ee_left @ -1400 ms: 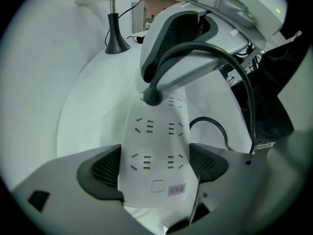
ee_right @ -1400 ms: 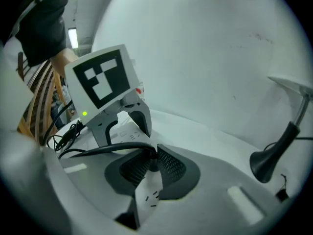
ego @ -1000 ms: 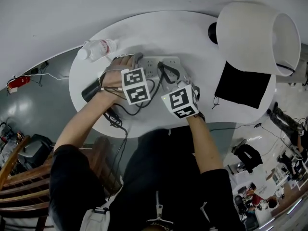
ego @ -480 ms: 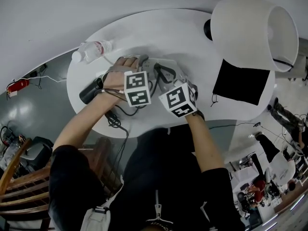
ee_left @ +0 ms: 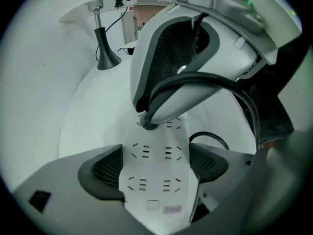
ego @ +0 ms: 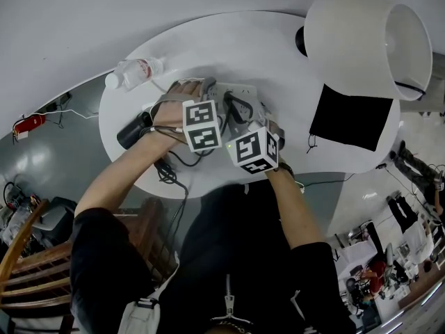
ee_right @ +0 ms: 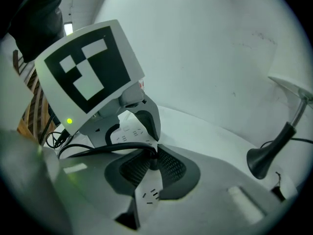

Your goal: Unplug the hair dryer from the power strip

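A white power strip (ee_left: 152, 173) lies on the round white table (ego: 278, 54). My left gripper (ee_left: 155, 168) points steeply down and straddles the strip's near end, its pads (ee_left: 105, 173) pressed against both long sides. My right gripper (ee_right: 152, 161) is shut on the black plug (ee_right: 152, 156), which is seated in a socket further along the strip (ee_right: 149, 195). The plug's black cord (ee_right: 102, 150) loops away to the left. The black hair dryer (ego: 133, 131) lies at the table's left edge, behind the person's left forearm. In the left gripper view the right gripper's jaws meet on the plug (ee_left: 146, 123).
A clear water bottle (ego: 135, 72) lies at the back left of the table. A lamp with a large white shade (ego: 365, 40) and a black stem (ee_right: 266, 155) stands at the right, next to a black cloth (ego: 351, 120). A wooden chair (ego: 28, 256) is at the lower left.
The left gripper shifted slightly over the strip and then held still. The right gripper stayed closed on the plug, which still sits in its socket.
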`<control>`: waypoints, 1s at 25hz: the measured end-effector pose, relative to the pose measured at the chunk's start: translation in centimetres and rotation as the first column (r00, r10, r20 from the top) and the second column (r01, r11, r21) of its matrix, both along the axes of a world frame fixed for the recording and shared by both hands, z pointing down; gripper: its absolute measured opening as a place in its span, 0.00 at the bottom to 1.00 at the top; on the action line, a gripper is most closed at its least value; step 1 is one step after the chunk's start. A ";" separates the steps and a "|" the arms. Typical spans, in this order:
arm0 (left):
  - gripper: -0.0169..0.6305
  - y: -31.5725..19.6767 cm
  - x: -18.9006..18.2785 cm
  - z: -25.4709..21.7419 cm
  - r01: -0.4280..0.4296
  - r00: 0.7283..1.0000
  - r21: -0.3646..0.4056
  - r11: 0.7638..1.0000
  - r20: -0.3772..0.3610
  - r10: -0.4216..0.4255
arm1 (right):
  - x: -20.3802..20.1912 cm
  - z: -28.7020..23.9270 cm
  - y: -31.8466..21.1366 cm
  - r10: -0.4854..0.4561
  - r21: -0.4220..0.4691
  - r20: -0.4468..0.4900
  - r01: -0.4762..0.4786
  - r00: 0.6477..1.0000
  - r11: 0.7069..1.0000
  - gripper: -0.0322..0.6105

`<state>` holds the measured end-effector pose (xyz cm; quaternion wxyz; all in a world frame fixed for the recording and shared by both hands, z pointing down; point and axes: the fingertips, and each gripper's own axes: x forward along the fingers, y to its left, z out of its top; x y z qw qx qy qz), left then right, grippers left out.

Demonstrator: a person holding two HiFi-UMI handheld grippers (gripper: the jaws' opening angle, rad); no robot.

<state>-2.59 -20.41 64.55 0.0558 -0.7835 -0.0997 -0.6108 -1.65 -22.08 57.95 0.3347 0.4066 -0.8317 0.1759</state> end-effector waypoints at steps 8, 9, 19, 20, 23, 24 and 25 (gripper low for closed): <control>0.66 0.0 -0.1 0.1 -0.002 1.000 0.021 1.000 0.018 0.001 | 0.3 -0.2 -1.0 0.026 -0.052 0.083 -0.022 0.996 0.998 0.12; 0.66 -0.1 -0.2 0.1 0.001 1.000 0.020 1.000 0.020 -0.001 | 0.2 -0.3 -0.9 0.025 -0.051 0.077 -0.021 0.997 0.998 0.12; 0.66 0.0 0.0 0.2 0.008 1.000 0.023 1.000 0.024 -0.008 | 0.2 -0.2 0.1 0.005 0.004 0.002 -0.005 1.000 1.000 0.12; 0.66 0.1 0.0 0.3 0.005 1.000 0.024 1.000 0.024 -0.006 | 0.1 -0.1 0.2 0.003 0.009 -0.004 -0.003 1.000 1.000 0.12; 0.66 0.1 0.0 0.4 -0.007 1.000 0.039 0.999 0.023 0.006 | 0.3 -0.1 -0.1 0.014 -0.004 0.035 -0.014 0.999 1.000 0.12; 0.66 0.1 0.0 0.4 -0.013 1.000 0.048 0.999 0.024 0.012 | 0.5 -0.2 -0.4 0.031 -0.019 0.064 -0.030 0.997 0.999 0.12; 0.66 0.1 0.1 0.5 -0.019 0.999 0.058 0.998 0.027 0.018 | 0.6 -0.2 -0.7 0.046 -0.031 0.087 -0.044 0.995 0.999 0.12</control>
